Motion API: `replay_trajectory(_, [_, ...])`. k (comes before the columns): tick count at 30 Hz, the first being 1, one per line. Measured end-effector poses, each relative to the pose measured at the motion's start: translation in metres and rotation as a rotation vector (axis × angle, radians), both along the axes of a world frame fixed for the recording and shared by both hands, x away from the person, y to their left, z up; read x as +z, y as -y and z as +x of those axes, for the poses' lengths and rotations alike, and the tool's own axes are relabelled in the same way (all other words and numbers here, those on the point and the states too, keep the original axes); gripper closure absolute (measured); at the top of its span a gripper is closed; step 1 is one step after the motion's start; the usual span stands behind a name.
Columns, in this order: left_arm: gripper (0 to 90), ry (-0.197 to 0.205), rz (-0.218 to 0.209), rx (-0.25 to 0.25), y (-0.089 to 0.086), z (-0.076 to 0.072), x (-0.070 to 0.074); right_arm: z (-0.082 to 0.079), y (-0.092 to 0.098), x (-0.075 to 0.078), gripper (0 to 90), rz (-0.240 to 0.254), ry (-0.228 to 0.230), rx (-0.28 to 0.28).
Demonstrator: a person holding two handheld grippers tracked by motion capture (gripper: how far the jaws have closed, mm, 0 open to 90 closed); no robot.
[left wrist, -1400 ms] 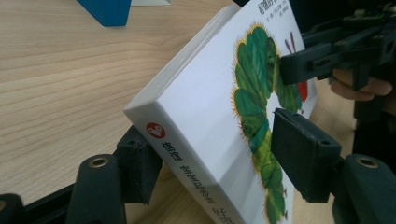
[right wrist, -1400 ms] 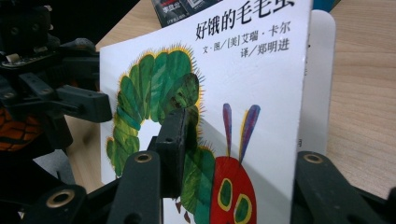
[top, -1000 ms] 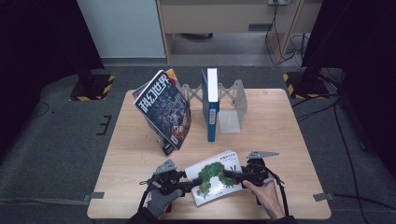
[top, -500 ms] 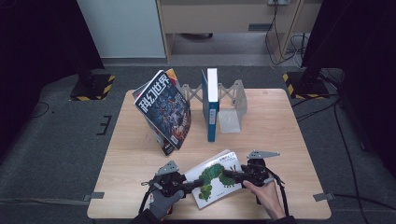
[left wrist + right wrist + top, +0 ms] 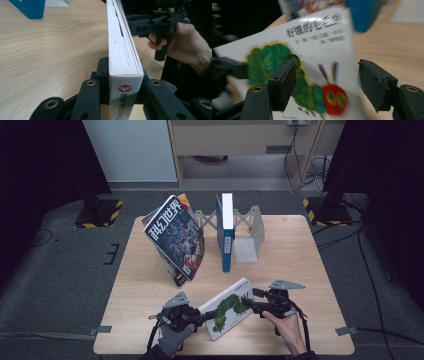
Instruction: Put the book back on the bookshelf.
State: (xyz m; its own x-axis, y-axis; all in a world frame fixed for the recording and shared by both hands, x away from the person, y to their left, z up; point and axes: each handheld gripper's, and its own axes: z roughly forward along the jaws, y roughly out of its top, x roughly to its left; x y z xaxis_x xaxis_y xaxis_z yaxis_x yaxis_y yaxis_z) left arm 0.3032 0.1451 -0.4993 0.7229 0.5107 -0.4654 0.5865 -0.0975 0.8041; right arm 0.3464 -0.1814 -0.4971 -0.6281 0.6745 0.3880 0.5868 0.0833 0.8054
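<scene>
You hold the caterpillar picture book (image 5: 230,312) near the front edge of the tabletop (image 5: 310,265), between your two grippers. The left gripper (image 5: 200,316) has just been closing, and its fingers (image 5: 88,98) are now clamped on the spine end of the book, as the left gripper view shows well. The right gripper (image 5: 252,302) has just been opening: its fingers (image 5: 284,82) stand apart, one on each side of the book's far edge, and do not press on it.

So the book now rests on one grip only, I think. Keep the left grip firm and low on the spine, so the pages do not fan out or the book swing down. Before you draw the right gripper away, make sure its fingers are free of the cover on both sides, so it does not drag the book. Then lift the book upright and steady.

For the count: I see two grippers and one picture book in them. One blue book (image 5: 226,232) stands upright in the grey rack (image 5: 252,227) near the back edge. At least two magazines (image 5: 175,237) lean at its left. There is one rack.
</scene>
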Motion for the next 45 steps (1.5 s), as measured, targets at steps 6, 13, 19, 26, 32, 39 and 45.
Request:
replay_trajectory(6, [74.0,0.013,0.025,0.012,0.000,-0.002,0.006,0.002,0.007,-0.004,21.9,-0.060,0.024,-0.051])
replay_trajectory(13, [74.1,0.024,0.023,0.043,0.001,-0.001,0.014,0.003,0.012,-0.007,19.5,-0.125,0.031,-0.104])
replay_trajectory(19, [74.2,0.045,0.032,0.056,0.001,0.000,0.023,0.003,0.019,-0.007,19.4,-0.156,0.040,-0.141])
replay_trajectory(26, [74.3,0.094,0.050,0.099,-0.003,0.001,0.039,0.004,0.029,-0.008,19.2,-0.211,0.050,-0.187])
replay_trajectory(32, [74.4,0.121,0.038,0.142,-0.011,0.003,0.053,0.006,0.037,-0.012,16.8,-0.302,0.053,-0.223])
replay_trajectory(39, [74.3,0.177,0.070,0.191,-0.007,0.010,0.067,0.007,0.045,-0.016,15.3,-0.355,0.039,-0.246])
replay_trajectory(45, [74.3,0.213,0.067,0.210,0.006,0.017,0.076,0.008,0.050,-0.019,14.1,-0.398,0.023,-0.253])
